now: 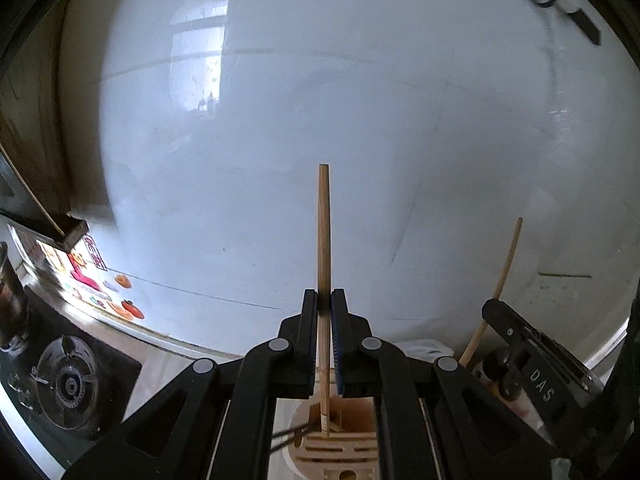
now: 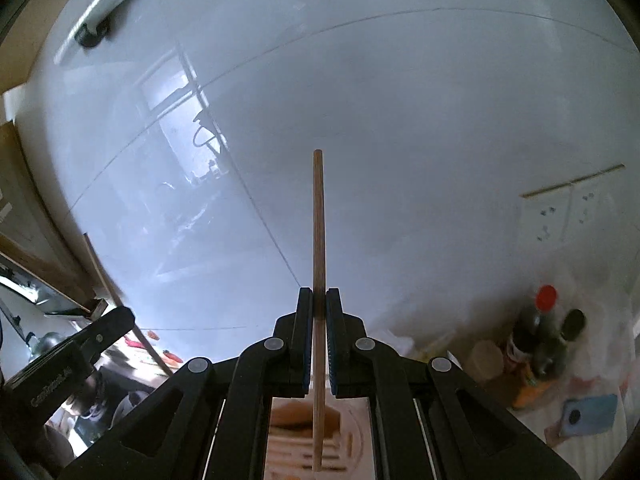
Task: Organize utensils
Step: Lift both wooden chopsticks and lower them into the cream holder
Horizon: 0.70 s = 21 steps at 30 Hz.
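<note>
My left gripper (image 1: 324, 300) is shut on a wooden chopstick (image 1: 323, 232) that stands upright between its pads; the stick's lower end hangs just above a round wooden utensil holder (image 1: 336, 452) with slots. My right gripper (image 2: 319, 300) is shut on a second wooden chopstick (image 2: 318, 220), also upright, its lower end over the same wooden holder (image 2: 352, 440). In the left wrist view the right gripper (image 1: 504, 312) shows at the right with its chopstick (image 1: 502, 276) slanting up. The left gripper's body (image 2: 76, 352) shows at the left of the right wrist view.
A white tiled wall (image 1: 320, 120) fills both views. A gas burner (image 1: 70, 384) and a glass (image 1: 12, 304) are at the lower left. Sauce bottles (image 2: 540, 340), a jar (image 2: 486, 360) and a blue phone (image 2: 590, 414) stand at the right. Wall sockets (image 2: 568, 216) are above them.
</note>
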Each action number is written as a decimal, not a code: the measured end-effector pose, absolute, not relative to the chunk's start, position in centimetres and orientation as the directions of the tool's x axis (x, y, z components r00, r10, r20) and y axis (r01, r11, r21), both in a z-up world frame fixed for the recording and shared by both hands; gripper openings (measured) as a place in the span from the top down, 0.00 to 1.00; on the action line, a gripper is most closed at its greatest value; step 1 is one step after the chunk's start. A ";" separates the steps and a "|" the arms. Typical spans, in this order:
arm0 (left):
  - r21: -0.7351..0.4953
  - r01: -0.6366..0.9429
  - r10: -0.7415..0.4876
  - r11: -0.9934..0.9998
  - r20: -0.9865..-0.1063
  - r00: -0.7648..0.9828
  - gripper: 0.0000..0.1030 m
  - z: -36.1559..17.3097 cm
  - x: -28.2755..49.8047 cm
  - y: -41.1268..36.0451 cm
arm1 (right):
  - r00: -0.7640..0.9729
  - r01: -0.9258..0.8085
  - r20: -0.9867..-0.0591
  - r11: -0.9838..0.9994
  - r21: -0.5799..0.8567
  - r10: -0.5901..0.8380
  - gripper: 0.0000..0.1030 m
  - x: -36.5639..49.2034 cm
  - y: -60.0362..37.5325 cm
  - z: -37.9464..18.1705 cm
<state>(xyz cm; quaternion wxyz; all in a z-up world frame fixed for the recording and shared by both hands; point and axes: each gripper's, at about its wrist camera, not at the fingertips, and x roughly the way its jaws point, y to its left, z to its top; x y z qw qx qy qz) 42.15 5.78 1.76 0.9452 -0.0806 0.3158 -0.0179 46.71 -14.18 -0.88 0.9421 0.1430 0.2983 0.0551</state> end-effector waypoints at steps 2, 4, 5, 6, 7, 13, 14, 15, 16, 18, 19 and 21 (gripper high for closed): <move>-0.169 -0.024 -0.084 0.985 -0.604 0.793 0.96 1.0 42.7 5.8 | 0.817 -0.025 -0.545 0.956 0.291 0.187 0.94 47.7 -13.6 -1.6; -0.175 -0.026 -0.088 0.984 -0.615 0.784 0.96 0.2 43.3 5.7 | 0.815 -0.024 -0.549 0.959 0.283 0.183 0.94 48.4 -12.9 -2.4; -0.177 -0.027 -0.090 0.984 -0.621 0.778 0.96 -0.3 43.6 5.7 | 0.813 -0.029 -0.551 0.959 0.283 0.187 0.94 48.7 -12.7 -2.8; -0.175 -0.027 -0.090 0.984 -0.624 0.776 0.96 -0.6 43.9 5.6 | 0.812 -0.030 -0.553 0.959 0.280 0.187 0.94 49.0 -12.5 -3.1; -0.172 -0.027 -0.089 0.985 -0.628 0.773 0.96 -1.1 44.2 5.5 | 0.811 -0.029 -0.556 0.962 0.270 0.181 0.94 49.2 -12.1 -3.6; -0.166 -0.020 -0.093 0.986 -0.644 0.760 0.96 -3.0 45.3 4.8 | 0.816 -0.041 -0.552 0.970 0.241 0.172 0.94 49.7 -11.1 -5.5; -0.169 -0.020 -0.096 0.985 -0.649 0.755 0.96 -3.2 45.4 4.7 | 0.813 -0.044 -0.556 0.971 0.234 0.171 0.94 49.7 -11.0 -5.8; -0.174 -0.020 -0.101 0.985 -0.657 0.747 0.96 -3.6 45.5 4.7 | 0.809 -0.051 -0.560 0.970 0.237 0.179 0.94 49.8 -11.0 -6.1; -0.176 -0.020 -0.104 0.984 -0.663 0.741 0.96 -3.9 45.5 4.6 | 0.806 -0.052 -0.564 0.971 0.233 0.179 0.94 49.7 -11.0 -6.4; -0.183 -0.015 -0.115 0.983 -0.675 0.729 0.96 -4.3 45.5 4.5 | 0.810 -0.062 -0.560 0.974 0.217 0.176 0.94 49.6 -10.9 -6.8; -0.183 -0.014 -0.117 0.983 -0.680 0.724 0.96 -4.5 45.5 4.5 | 0.810 -0.069 -0.558 0.974 0.217 0.182 0.94 49.5 -10.9 -6.8; -0.181 -0.009 -0.119 0.983 -0.683 0.721 0.96 -4.7 45.4 4.3 | 0.806 -0.076 -0.561 0.974 0.214 0.186 0.94 49.5 -10.8 -6.9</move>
